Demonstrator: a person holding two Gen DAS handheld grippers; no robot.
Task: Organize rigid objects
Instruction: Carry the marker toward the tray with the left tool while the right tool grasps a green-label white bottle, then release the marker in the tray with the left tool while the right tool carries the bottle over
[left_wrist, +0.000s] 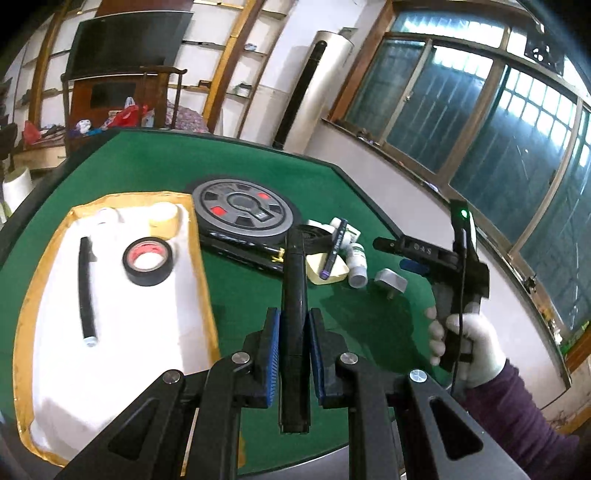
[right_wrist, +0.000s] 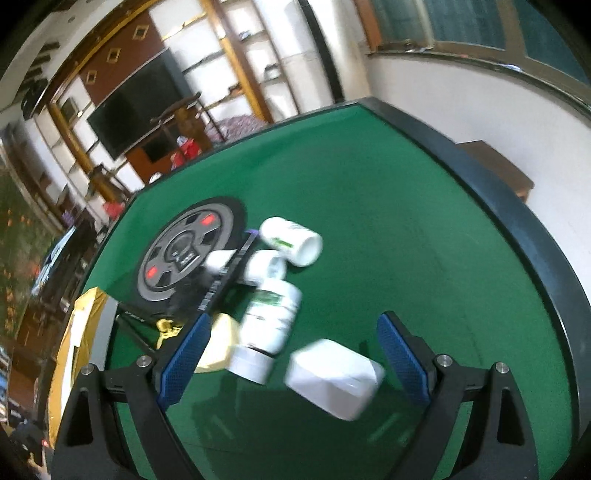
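My left gripper (left_wrist: 294, 332) is shut on a long black bar (left_wrist: 294, 295) and holds it above the green table (left_wrist: 240, 173). Left of it lies a white tray with a gold rim (left_wrist: 37, 288), holding a black tape roll (left_wrist: 147, 260), a black tube (left_wrist: 86, 291) and a yellowish tape roll (left_wrist: 164, 218). A pile sits right of centre: white bottles (right_wrist: 271, 317), a black marker (left_wrist: 332, 253), a yellow block (left_wrist: 327, 271) and a white plug adapter (right_wrist: 334, 378). My right gripper (right_wrist: 293, 358) is open over the bottle and adapter; it also shows in the left wrist view (left_wrist: 402, 254).
A round grey dial with red buttons (left_wrist: 243, 210) lies on a black flat case (left_wrist: 240, 245) behind the pile. The table's dark raised rim (right_wrist: 517, 229) runs along the right. Shelves, a television and windows stand beyond the table.
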